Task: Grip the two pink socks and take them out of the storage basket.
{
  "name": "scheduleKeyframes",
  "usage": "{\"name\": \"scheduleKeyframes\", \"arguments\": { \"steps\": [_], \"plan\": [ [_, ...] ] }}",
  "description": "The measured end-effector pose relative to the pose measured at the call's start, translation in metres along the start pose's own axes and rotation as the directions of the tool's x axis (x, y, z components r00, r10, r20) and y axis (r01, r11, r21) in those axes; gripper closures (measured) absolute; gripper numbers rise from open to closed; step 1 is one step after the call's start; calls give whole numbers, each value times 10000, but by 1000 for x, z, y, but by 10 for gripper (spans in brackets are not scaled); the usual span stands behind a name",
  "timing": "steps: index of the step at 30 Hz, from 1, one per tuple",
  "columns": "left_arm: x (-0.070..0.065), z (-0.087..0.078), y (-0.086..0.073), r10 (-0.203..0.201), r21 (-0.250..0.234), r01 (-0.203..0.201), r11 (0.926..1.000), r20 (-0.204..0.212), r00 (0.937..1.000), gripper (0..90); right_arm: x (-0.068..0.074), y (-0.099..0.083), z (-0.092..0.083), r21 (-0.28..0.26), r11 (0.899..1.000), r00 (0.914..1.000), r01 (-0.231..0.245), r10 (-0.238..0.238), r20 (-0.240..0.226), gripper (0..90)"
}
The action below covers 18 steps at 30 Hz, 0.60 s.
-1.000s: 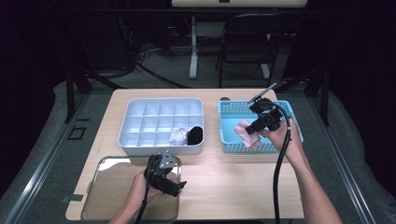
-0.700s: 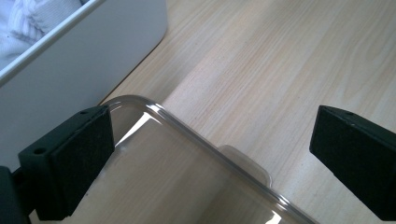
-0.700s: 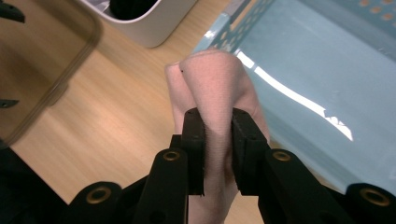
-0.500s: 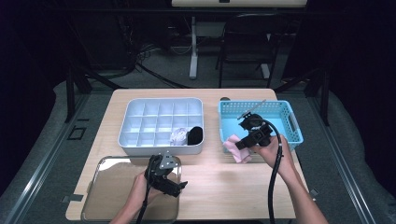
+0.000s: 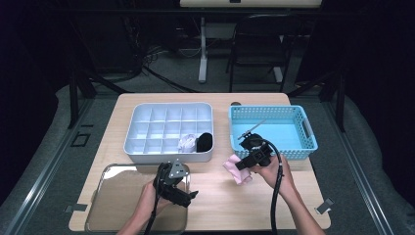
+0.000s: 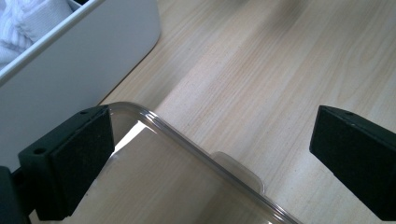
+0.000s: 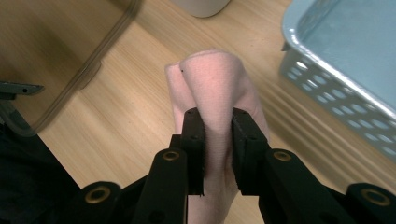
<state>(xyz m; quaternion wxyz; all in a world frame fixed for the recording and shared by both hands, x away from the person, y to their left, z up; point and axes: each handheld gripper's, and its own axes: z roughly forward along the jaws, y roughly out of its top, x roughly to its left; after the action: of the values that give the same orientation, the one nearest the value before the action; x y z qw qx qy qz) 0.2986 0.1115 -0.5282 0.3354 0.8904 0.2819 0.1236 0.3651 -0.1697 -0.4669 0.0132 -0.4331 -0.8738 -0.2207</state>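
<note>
So compared with a second back, the right hand-held gripper (image 5: pixel 243 166) has come out of the light blue plastic basket (image 5: pixel 293 151) and dropped down toward the light wooden bench (image 5: pixel 220 200), bringing the soft pink folded cloth (image 5: pixel 237 170) along. Earlier that cloth was up over the basket; now it hangs just off the basket's near-left corner, at about 7 o'clock from it. The left hand-held gripper (image 5: pixel 188 195) hasn't budged.

In the right gripper view the 2 black jaws are pinched nearly together with the pink cloth (image 7: pixel 212 88) squeezed between the pads (image 7: pixel 195 140), the fold sticking out past the tips. The basket (image 7: pixel 327 100) sits at 2 o'clock there, and the rim of the clear plastic tray (image 7: pixel 70 98) at 10 o'clock.

The left one is wide open with nothing between the pads (image 6: pixel 84 156). It hovers over the right-hand corner of the clear tray (image 6: pixel 196 154), with the white plastic divided organiser box (image 6: pixel 93 51) at 11 o'clock. From the high view that box (image 5: pixel 142 152) is at 12 o'clock from the tray (image 5: pixel 110 205), with a white rolled cloth (image 5: pixel 186 143) and a black one (image 5: pixel 205 142) in 2 of its front compartments.
</note>
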Motion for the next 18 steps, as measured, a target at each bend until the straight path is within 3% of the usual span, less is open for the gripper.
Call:
{"name": "scheduleKeyframes", "arguments": {
  "steps": [5, 14, 18],
  "plan": [
    [-2, 0, 1, 45, -55, -46, 10000, -57, 10000, 1, 3, -4, 12, 8, 10000, 9995, -94, 95, -300, 766],
    [-9, 0, 7, -106, -373, 105, 9992, -25, 9999, 1, 2, -21, 38, -47, 9962, 9937, -867, 862, -710, 752],
    [-15, 4, 12, -46, -375, 48, 9993, 56, 10000, 1, 2, -30, 47, 160, 9955, 9944, -934, 941, -487, 724]
  ]
}}
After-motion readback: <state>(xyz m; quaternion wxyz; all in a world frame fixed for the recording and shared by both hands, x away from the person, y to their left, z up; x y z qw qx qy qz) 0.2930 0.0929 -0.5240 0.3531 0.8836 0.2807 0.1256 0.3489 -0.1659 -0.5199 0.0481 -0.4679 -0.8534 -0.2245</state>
